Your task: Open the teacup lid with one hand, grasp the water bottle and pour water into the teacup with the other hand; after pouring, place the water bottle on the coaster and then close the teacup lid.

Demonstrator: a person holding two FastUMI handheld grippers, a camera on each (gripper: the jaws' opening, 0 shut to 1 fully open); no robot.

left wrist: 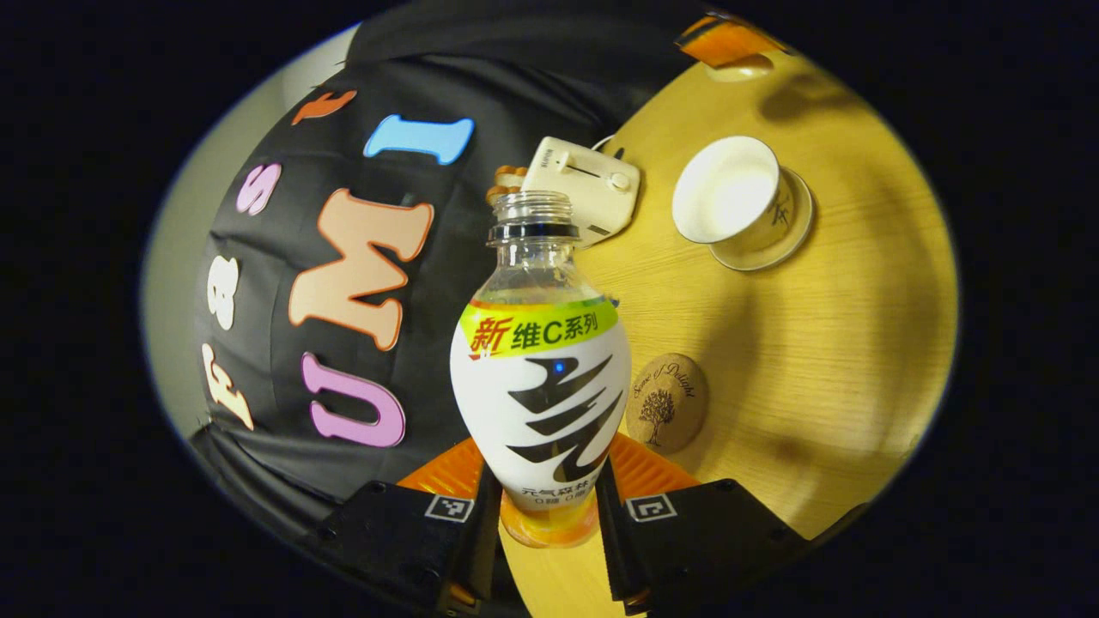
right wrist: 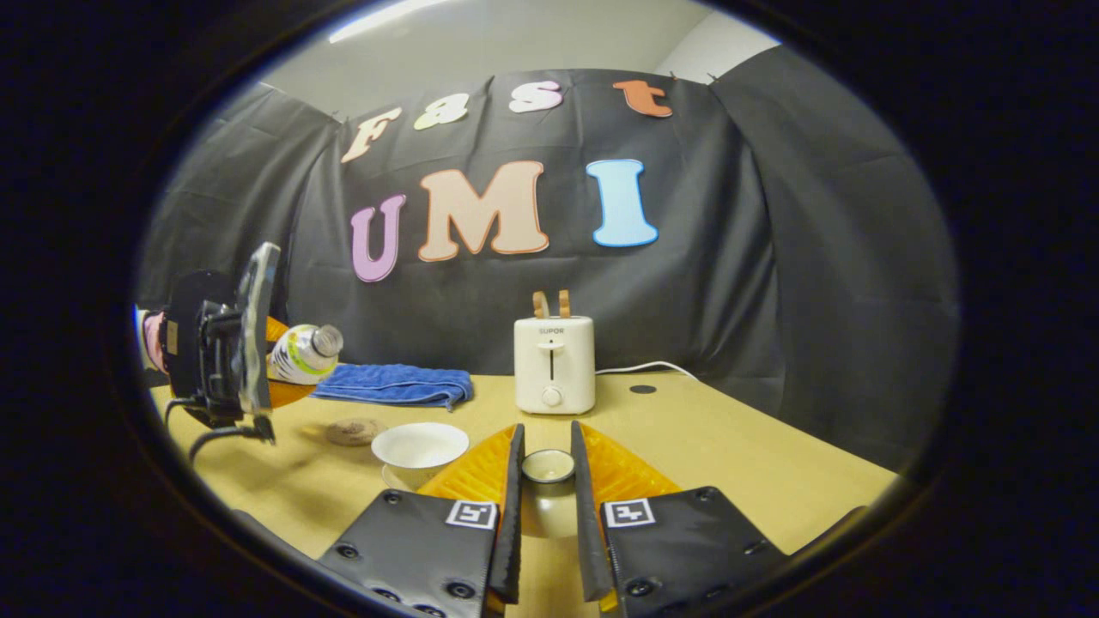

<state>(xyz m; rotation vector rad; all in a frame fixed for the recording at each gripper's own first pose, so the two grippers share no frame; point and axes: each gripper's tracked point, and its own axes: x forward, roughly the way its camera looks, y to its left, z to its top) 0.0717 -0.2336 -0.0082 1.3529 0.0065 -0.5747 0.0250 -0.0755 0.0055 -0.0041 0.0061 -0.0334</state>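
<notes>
White-labelled water bottle (left wrist: 541,386) pinched between left fingers (left wrist: 481,524), uncapped; teacup lid (right wrist: 548,468) gripped between right fingers (right wrist: 508,515); open teacup (right wrist: 419,446) left of them.

A light wooden table (right wrist: 730,446) stands before a black cloth wall (right wrist: 773,257), with a pale ceiling (right wrist: 515,43) above.

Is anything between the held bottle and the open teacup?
Nothing visible. The left gripper holds the bottle tilted above the table, the coaster lies below it, and the teacup stands open. The right gripper holds the lid aside.
</notes>
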